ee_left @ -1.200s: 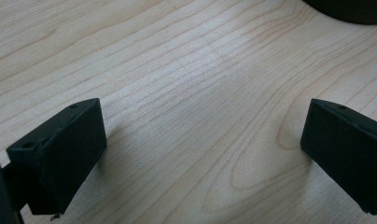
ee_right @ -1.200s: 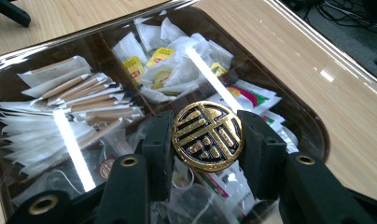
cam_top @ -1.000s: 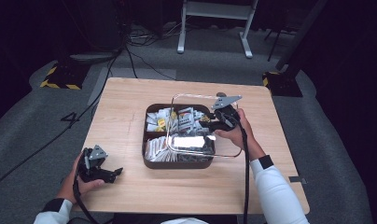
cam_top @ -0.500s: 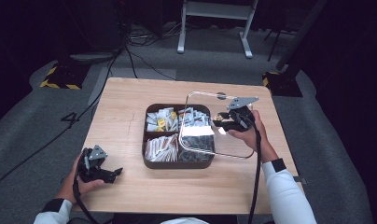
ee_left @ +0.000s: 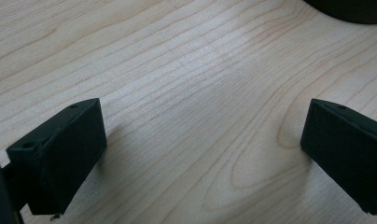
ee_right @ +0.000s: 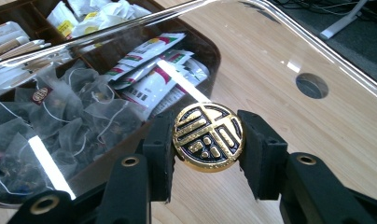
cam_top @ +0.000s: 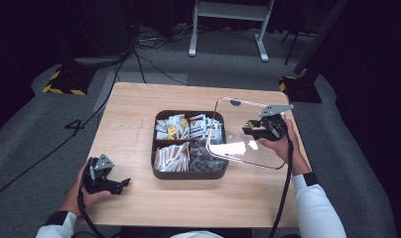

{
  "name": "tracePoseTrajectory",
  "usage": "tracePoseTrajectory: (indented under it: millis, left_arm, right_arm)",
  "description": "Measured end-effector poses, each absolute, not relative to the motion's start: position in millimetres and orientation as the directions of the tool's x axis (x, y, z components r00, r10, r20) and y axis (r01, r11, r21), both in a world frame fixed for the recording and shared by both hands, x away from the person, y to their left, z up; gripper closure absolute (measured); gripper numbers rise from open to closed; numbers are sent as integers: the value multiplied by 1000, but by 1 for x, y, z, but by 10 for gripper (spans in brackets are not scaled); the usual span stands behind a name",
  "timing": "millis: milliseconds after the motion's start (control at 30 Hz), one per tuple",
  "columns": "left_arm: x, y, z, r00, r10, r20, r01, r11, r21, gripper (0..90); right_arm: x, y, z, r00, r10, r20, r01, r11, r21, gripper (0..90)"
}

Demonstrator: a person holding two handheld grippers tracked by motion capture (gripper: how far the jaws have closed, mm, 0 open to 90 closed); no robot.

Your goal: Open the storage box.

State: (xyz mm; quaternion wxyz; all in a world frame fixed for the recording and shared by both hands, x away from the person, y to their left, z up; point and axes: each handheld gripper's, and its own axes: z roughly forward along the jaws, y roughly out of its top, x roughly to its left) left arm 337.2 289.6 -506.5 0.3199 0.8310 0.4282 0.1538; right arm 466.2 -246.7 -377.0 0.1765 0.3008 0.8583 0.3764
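While my right gripper [ee_right: 207,140] clamps gold knob [ee_right: 208,136] on clear lid [cam_top: 248,136], slip = lid drops onto tea box [cam_top: 161,171] at left; left gripper [cam_top: 120,182] gaping, idle near edge.

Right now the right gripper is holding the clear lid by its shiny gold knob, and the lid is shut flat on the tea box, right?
Not quite. The right gripper does clamp the gold knob of the clear lid, but the lid is not shut flat on the tea box. The high view shows it lifted and off to the box's right side, leaving most compartments uncovered.
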Motion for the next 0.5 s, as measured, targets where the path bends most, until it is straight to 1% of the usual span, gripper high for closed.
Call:
tracePoseTrajectory:
  millis: [500]
  left_arm:
    - [337, 290, -507, 587, 809, -23, 615, -427, 663, 3]
  right_arm:
    - [467, -291, -394, -711, 702, -44, 440, 492, 751, 592]
